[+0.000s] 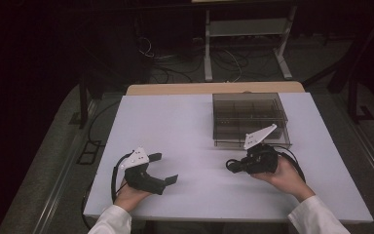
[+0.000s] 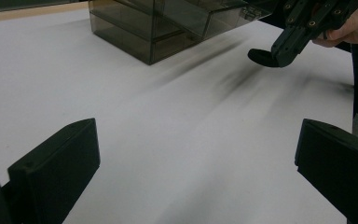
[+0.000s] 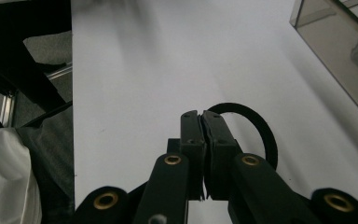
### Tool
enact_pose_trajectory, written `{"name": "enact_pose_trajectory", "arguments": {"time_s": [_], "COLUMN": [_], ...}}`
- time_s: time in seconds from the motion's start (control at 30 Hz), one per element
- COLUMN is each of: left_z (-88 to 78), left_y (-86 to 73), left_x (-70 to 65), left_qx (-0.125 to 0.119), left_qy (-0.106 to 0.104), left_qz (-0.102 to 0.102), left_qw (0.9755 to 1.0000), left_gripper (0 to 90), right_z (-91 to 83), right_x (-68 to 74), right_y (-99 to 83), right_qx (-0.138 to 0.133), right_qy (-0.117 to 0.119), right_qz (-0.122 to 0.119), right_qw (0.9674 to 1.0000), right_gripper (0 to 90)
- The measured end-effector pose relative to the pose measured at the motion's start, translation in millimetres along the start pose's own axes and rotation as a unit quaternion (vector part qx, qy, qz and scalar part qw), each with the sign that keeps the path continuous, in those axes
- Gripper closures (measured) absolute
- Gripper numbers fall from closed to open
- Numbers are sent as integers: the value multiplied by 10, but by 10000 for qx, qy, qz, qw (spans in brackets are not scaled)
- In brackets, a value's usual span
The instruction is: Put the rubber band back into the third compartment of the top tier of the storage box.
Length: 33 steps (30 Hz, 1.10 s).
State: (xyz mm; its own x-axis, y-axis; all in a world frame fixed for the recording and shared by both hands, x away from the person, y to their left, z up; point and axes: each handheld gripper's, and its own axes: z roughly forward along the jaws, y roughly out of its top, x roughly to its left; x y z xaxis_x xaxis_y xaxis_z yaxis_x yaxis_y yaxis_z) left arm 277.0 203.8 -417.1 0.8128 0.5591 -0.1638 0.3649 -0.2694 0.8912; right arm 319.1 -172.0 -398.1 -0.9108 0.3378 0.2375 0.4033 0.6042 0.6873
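from above, your left gripper point(image 1: 168, 168) rests on the matte white worktop point(image 1: 190, 131) with its two black jaws spread wide and nothing between them. your right gripper point(image 1: 230, 165) lies near the front of a smoky, see-through plastic organizer box point(image 1: 249, 119), jaws pressed together, pointing across towards your left one. the box is rectangular, split by thin dividers into compartments; what they hold is too dim to tell.

in the left gripper view, your blocky, dull-black fingers point(image 2: 56, 172) stand well apart over bare worktop point(image 2: 177, 140). the organizer box point(image 2: 168, 25) shows stacked tinted tiers at the top, and your right gripper point(image 2: 263, 57) hangs beside it.

in the right gripper view, your right gripper point(image 3: 201, 119) is clenched, pads meeting flat, brass rivets on the links. a thin black rubber ring point(image 3: 256, 128) curves out from just beside its tip, lying flat; whether it is pinched you cannot tell. a corner of the box point(image 3: 340, 51) sits at the right.
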Motion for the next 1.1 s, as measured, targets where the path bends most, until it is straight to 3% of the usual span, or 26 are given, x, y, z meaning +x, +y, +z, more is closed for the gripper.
{"name": "enact_pose_trajectory", "arguments": {"time_s": [1.1], "left_z": [0], "left_y": [0], "left_x": [0], "left_qx": [4], "left_qy": [-1], "left_qz": [5], "left_qw": [10000], "left_gripper": [0], "right_z": [-339], "right_x": [-82], "right_y": [-55], "right_qx": [-176], "right_qy": [-141], "right_qz": [154], "right_qw": [9996], "right_gripper": [865]}}
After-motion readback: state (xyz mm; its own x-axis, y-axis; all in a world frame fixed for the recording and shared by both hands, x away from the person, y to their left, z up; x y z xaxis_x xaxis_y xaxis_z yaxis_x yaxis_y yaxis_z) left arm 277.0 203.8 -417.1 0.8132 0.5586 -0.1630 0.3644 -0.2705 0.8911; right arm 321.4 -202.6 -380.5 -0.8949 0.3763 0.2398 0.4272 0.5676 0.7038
